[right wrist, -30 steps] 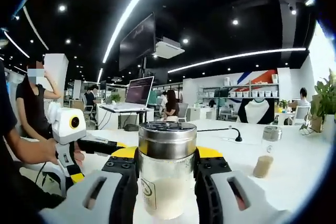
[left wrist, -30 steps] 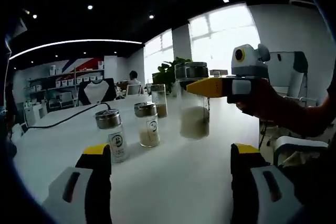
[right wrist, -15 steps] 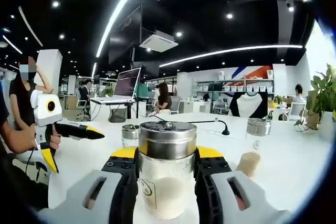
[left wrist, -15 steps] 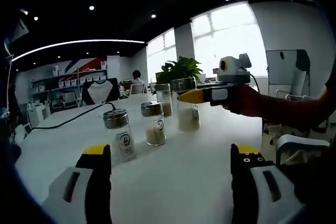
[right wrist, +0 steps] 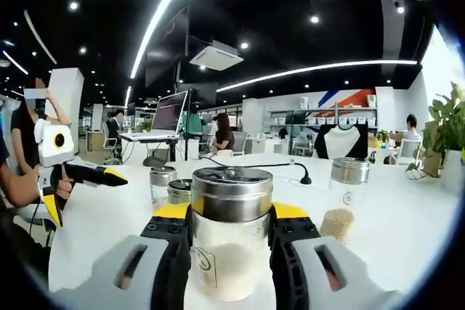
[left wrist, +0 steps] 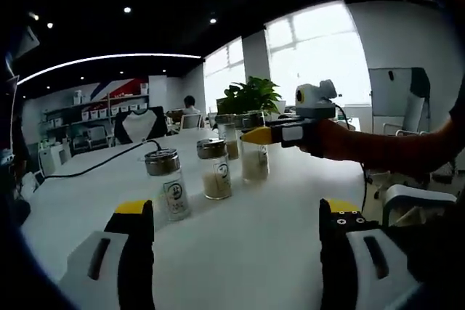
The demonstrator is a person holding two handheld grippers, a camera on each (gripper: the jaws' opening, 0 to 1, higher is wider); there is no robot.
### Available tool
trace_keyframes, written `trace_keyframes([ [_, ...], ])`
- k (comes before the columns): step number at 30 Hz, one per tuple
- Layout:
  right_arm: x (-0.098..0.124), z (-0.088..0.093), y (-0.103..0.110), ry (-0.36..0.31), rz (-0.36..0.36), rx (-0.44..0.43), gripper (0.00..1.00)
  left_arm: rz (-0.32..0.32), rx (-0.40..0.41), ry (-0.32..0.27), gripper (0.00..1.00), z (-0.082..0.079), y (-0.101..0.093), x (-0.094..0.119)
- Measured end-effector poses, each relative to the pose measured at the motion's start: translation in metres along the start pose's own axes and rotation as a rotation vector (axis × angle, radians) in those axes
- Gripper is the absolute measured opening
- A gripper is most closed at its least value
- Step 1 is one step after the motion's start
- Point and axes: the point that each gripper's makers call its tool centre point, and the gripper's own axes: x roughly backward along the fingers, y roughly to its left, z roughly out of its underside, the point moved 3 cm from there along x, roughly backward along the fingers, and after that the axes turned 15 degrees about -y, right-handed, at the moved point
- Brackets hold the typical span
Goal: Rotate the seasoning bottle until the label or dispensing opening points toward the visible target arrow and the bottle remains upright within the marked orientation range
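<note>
A glass seasoning bottle (right wrist: 231,245) with a steel lid and pale powder stands upright between my right gripper's (right wrist: 231,231) jaws, which are shut on it. A small label shows low on its left side. In the left gripper view the same bottle (left wrist: 254,163) sits far across the white table (left wrist: 247,245), low at the tabletop, with the right gripper (left wrist: 263,134) clamped just under its lid. My left gripper (left wrist: 236,252) is open, nothing between its jaws, well short of the bottles. It also appears at the left as the left gripper (right wrist: 81,174).
Three more steel-lidded bottles stand nearby: one (left wrist: 168,185) nearest, one (left wrist: 216,170) beside it, one (left wrist: 227,138) behind. A black cable (left wrist: 94,165) runs over the table. A person's arm (left wrist: 385,152) reaches in from the right. A plant (left wrist: 251,97) and desks lie beyond.
The right gripper has carried the bottle away from the left gripper and lower, over beside the other bottles. The left gripper stays open and holds its place.
</note>
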Motion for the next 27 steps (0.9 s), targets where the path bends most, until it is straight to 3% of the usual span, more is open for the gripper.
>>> trace_keyframes([
  [27, -0.0037, 0.005, -0.0064, -0.026, 0.002, -0.021, 0.39, 0.009, -0.01, 0.015, 1.0, 0.0032, -0.003, -0.0017],
])
